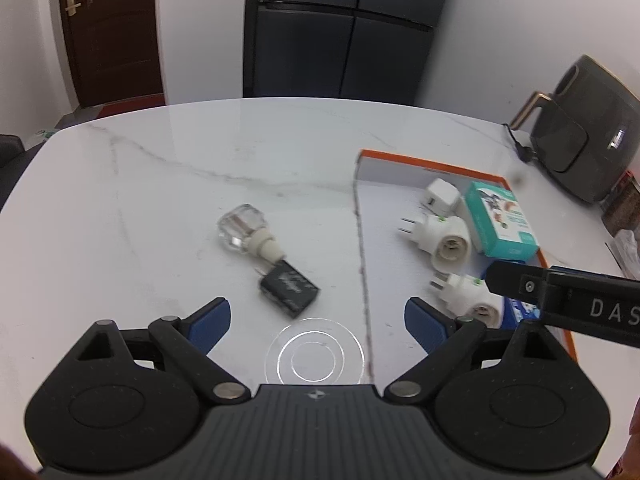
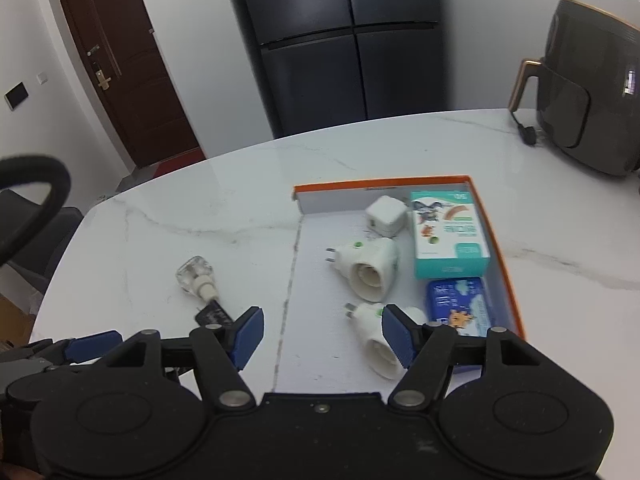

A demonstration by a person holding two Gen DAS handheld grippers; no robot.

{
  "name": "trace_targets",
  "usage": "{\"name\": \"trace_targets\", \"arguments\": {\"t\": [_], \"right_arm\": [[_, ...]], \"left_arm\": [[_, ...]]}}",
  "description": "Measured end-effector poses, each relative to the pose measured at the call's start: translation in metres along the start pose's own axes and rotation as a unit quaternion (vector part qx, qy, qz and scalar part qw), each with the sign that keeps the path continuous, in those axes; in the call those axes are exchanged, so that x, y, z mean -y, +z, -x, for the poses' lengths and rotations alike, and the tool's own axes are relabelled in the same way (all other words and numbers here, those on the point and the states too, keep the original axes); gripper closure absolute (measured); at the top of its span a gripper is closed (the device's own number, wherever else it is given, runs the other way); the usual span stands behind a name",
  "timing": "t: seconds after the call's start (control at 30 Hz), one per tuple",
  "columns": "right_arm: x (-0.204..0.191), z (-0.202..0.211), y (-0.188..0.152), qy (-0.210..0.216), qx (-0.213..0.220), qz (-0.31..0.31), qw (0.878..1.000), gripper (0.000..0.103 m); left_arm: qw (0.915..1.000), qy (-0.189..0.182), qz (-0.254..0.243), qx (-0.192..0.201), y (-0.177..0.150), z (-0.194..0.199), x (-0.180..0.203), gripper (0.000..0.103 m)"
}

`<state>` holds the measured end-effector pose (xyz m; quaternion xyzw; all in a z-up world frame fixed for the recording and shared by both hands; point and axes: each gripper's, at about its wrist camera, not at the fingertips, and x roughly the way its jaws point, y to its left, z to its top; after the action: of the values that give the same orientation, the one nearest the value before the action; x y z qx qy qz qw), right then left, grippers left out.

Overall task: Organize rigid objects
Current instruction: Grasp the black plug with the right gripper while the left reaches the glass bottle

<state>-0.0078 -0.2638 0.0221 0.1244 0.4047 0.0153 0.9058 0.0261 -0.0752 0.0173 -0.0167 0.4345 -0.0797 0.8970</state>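
A clear glass bottle with a white neck (image 1: pixel 245 229) lies on the white marble table (image 1: pixel 160 184), touching a small black box (image 1: pixel 289 289); both also show in the right wrist view, the bottle (image 2: pixel 197 277) and the box (image 2: pixel 214 316). My left gripper (image 1: pixel 318 322) is open and empty, just short of the black box. An orange-rimmed cardboard tray (image 2: pixel 380 182) holds two white plug adapters (image 2: pixel 368 265) (image 2: pixel 382 340), a white charger cube (image 2: pixel 385 216), a teal box (image 2: pixel 448 236) and a blue packet (image 2: pixel 458 304). My right gripper (image 2: pixel 322 340) is open and empty over the tray's near edge.
A dark air fryer (image 2: pixel 588 92) with its cable stands at the table's back right. A black fridge (image 2: pixel 340 40) and a brown door (image 2: pixel 124 64) are behind the table. The right gripper's body (image 1: pixel 568 304) crosses the right side of the left wrist view.
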Motion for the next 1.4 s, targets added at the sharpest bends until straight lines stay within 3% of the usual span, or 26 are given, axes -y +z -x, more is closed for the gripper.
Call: {"name": "trace_targets", "arguments": {"t": [0.93,1.4], "right_arm": [[-0.06,-0.031,-0.001,0.028,-0.023,0.03,0.999,0.021],[-0.08,-0.073,-0.003,0.057,-0.065,0.06,0.994,0.021]], "left_arm": [[0.9988,0.032,0.037,-0.006,0.006,0.0,-0.075,0.006],[0.9963,0.051,0.067,-0.016,0.008,-0.009,-0.109,0.005]]}}
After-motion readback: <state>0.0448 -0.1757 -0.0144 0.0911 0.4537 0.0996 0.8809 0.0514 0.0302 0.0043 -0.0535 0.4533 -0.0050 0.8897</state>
